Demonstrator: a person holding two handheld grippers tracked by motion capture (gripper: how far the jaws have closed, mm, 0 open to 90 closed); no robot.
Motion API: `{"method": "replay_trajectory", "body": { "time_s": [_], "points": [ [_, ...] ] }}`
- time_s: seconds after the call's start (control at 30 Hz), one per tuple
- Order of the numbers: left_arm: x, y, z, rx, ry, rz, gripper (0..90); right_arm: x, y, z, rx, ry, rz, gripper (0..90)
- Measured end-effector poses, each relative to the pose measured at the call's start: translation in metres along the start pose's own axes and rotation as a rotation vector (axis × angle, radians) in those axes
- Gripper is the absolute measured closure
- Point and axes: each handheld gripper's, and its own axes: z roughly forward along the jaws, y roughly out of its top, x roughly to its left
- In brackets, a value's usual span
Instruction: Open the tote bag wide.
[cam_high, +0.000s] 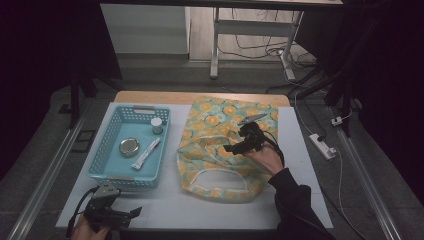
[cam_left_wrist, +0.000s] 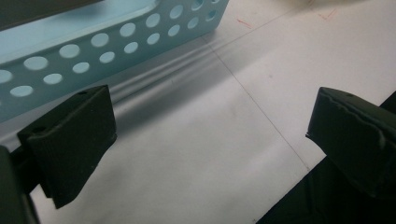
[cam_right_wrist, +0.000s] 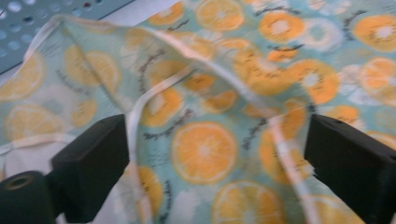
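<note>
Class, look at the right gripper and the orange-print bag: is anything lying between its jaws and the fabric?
Nothing visible does. The right gripper hovers open directly over the orange-print bag, jaws apart, with bare fabric beneath them.

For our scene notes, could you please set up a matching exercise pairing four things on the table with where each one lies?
Things:
1. orange-print bag
2. round tin
3. left claw
4. white tube

Places:
A. near table edge, in front of the basket
B. right of the basket
C. basket floor, right of the tin
D. basket floor, left part

Pairs: 1-B, 2-D, 3-A, 4-C
</note>
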Motion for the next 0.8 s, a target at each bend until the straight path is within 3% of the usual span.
{"method": "replay_trajectory", "body": {
  "time_s": [0.17, 0.47, 0.8],
  "points": [
    [0.0, 0.0, 0.0, -0.001, 0.0, 0.002, 1.5, 0.012, -0.01, 0.007, 0.035, 0.015, -0.028, 0.0],
    [-0.001, 0.0, 0.0, -0.001, 0.001, 0.005, 1.6, 0.015, -0.025, 0.026, 0.105, 0.007, -0.03, 0.0],
    [-0.001, 0.0, 0.0, 0.002, 0.001, 0.006, 1.7, 0.027, -0.031, 0.045, 0.149, -0.002, -0.08, 0.0]
  ]
}}
